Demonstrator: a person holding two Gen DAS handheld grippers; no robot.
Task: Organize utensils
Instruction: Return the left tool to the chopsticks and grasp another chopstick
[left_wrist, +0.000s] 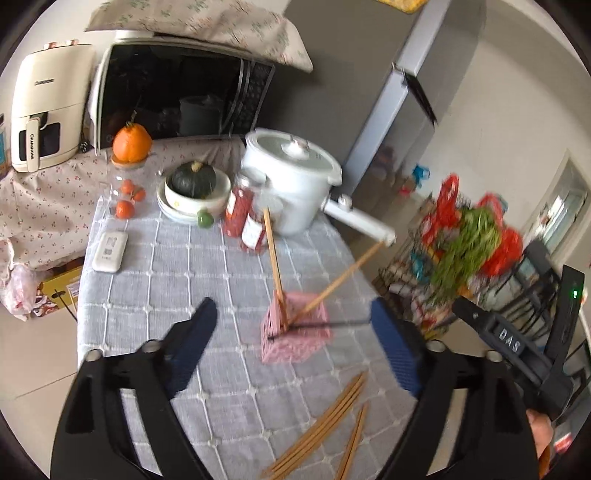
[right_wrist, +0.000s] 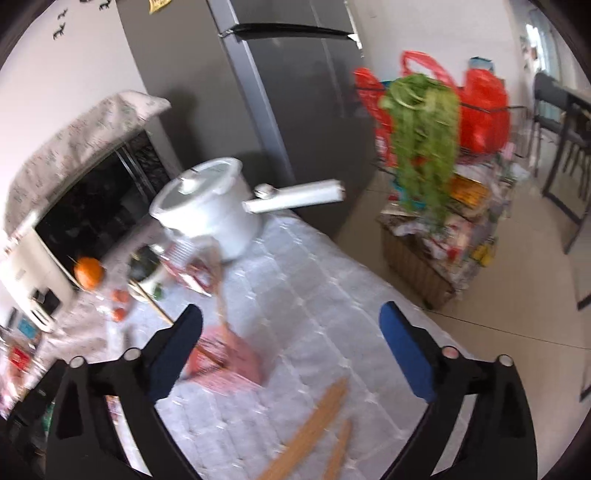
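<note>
A pink perforated holder (left_wrist: 295, 334) stands on the grey checked tablecloth (left_wrist: 177, 280) with two wooden chopsticks (left_wrist: 275, 258) leaning out of it. It also shows in the right wrist view (right_wrist: 229, 363), blurred. Several loose wooden chopsticks (left_wrist: 325, 428) lie on the cloth near the front; they also show in the right wrist view (right_wrist: 314, 428). My left gripper (left_wrist: 291, 350) is open and empty, its jaws either side of the holder and short of it. My right gripper (right_wrist: 291, 354) is open and empty above the cloth. Its black body (left_wrist: 517, 339) shows at the right.
A white pot (left_wrist: 291, 181) with a long handle, red jars (left_wrist: 245, 218), a bowl with a green squash (left_wrist: 194, 184), oranges (left_wrist: 131, 144) and a white remote (left_wrist: 110, 251) stand behind. A microwave (left_wrist: 177, 92), a fridge (right_wrist: 288, 92) and a cart with bags (right_wrist: 443, 147) are around.
</note>
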